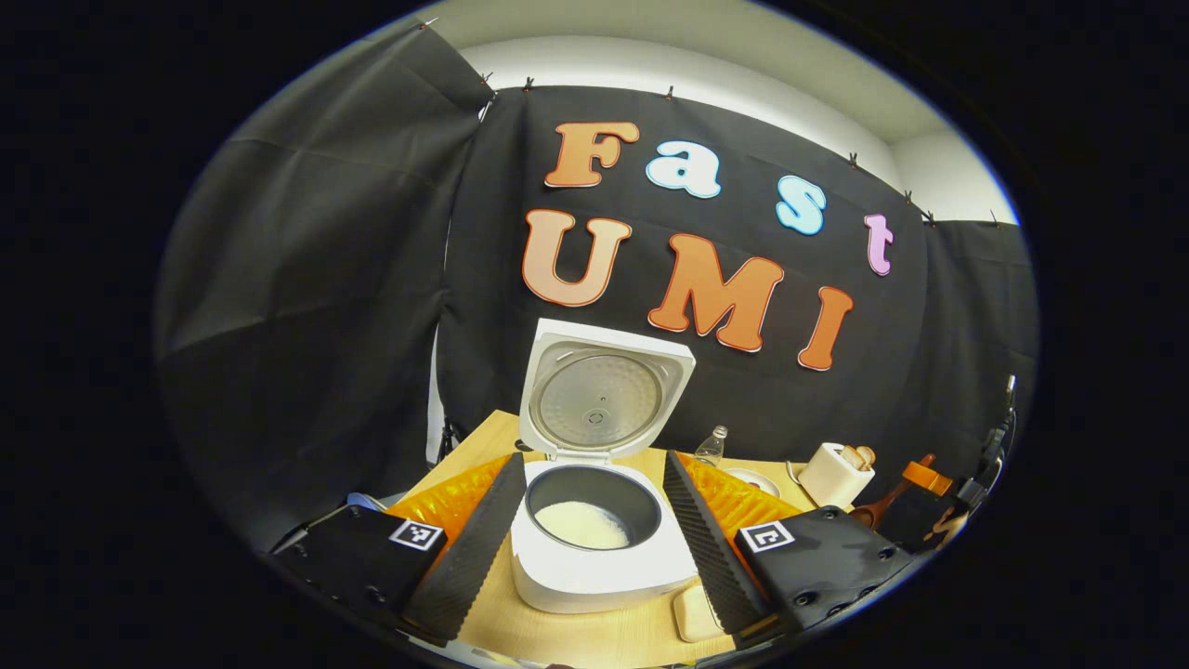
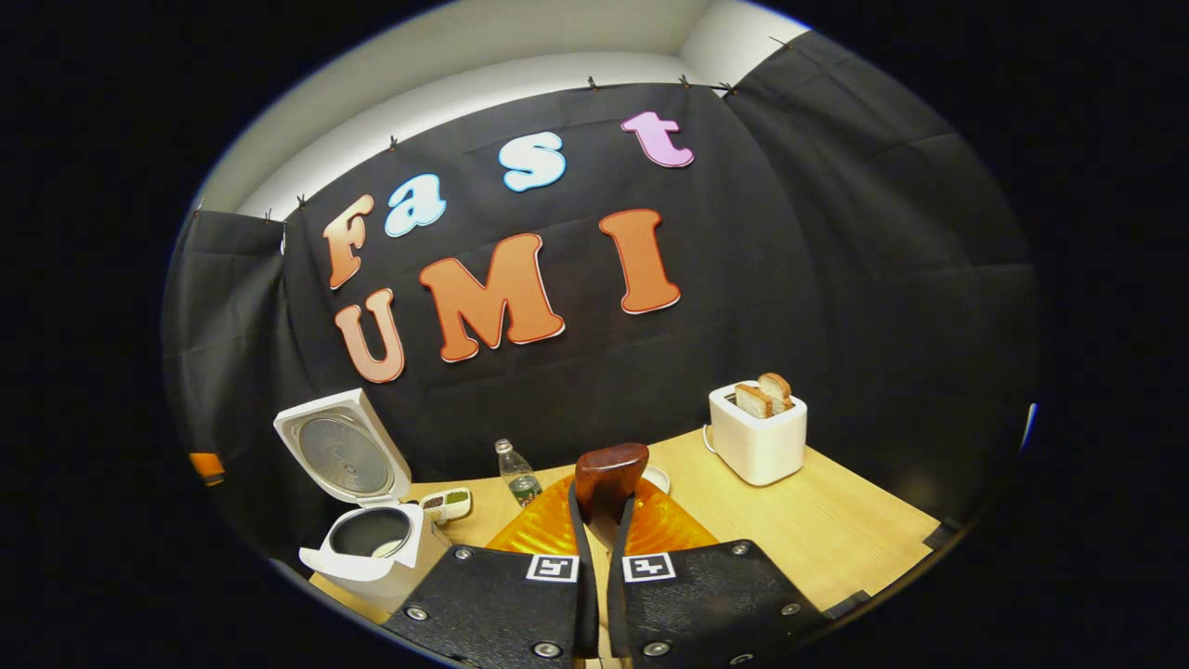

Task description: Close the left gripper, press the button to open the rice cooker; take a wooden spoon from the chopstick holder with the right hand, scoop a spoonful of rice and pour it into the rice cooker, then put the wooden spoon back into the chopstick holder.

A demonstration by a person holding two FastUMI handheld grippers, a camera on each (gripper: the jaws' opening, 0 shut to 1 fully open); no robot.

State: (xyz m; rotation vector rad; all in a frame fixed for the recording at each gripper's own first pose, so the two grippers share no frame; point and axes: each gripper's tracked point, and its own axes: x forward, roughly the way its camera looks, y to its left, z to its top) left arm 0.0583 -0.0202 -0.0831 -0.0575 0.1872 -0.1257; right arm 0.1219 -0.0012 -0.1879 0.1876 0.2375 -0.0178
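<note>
In the right gripper view, the right gripper (image 2: 602,548) has its two black fingers drawn close together, clamped on the handle of the wooden spoon (image 2: 608,478), whose dark rounded bowl stands up just past the fingertips. Beyond the spoon lies an orange patterned mat (image 2: 669,530) on the wooden counter (image 2: 836,530). Further off sit a small clear bottle (image 2: 514,471), a small dish of seasonings (image 2: 448,503), and a white toaster (image 2: 757,429) with two slices of bread standing in it.

In the left gripper view, the left gripper (image 1: 594,530) holds its ribbed fingers wide apart, framing the white rice cooker (image 1: 594,557) directly ahead. The lid (image 1: 604,395) stands upright and open. Inside the dark inner pot lies a pale heap of rice (image 1: 582,525).

Judging by this, the button has been pressed, and the spoon has been taken, filled and emptied into the pot. What seems left is returning the spoon. The chopstick holder cannot be picked out with certainty; the spoon's bowl looks empty, though its inner face is turned away.
</note>
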